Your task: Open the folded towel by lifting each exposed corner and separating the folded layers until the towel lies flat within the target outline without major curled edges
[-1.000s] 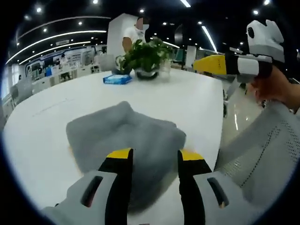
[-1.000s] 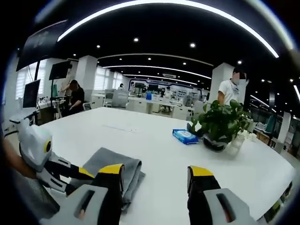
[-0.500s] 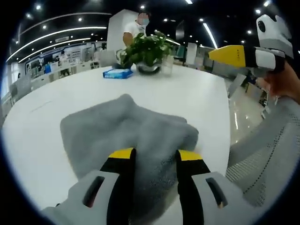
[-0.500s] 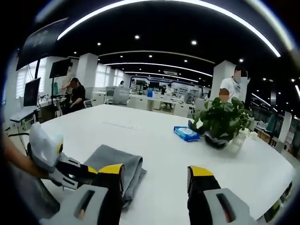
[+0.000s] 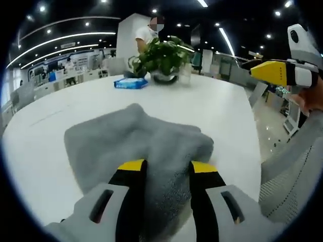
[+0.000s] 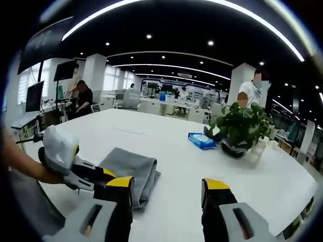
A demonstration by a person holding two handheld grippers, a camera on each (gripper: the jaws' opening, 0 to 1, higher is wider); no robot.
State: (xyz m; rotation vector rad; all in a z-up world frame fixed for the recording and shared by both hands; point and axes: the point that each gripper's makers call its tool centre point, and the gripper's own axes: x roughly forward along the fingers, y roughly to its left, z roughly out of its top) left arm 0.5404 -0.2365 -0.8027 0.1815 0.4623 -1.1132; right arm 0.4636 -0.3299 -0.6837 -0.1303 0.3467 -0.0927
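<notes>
The white bench point(image 5: 212, 108) runs wide and bare beyond both sets of fingers, its rounded edge falling away to the right of the left gripper's fingers and a stretch of free surface ahead of the right gripper's. On it lies the grey towel point(image 5: 136, 143), folded into a thick pad, directly ahead of and partly under the left gripper point(image 5: 162, 174), whose yellow-tipped fingers stand a narrow gap apart with towel showing between them; whether they pinch the cloth cannot be told. In the right gripper view the same towel point(image 6: 132, 166) sits just left of the right gripper point(image 6: 166, 194), whose fingers are spread wide and hold nothing above bare bench. Judging by the layers not yet parted, the work is at its first step: taking hold of an exposed corner. The next move probably calls for the left fingers to close on the top layer alone and lift it back over, while the right comes in to steady or take another corner. Far beyond the fingers stand a potted plant point(image 6: 242, 132) and a blue packet point(image 6: 202, 140), well apart from the towel.
</notes>
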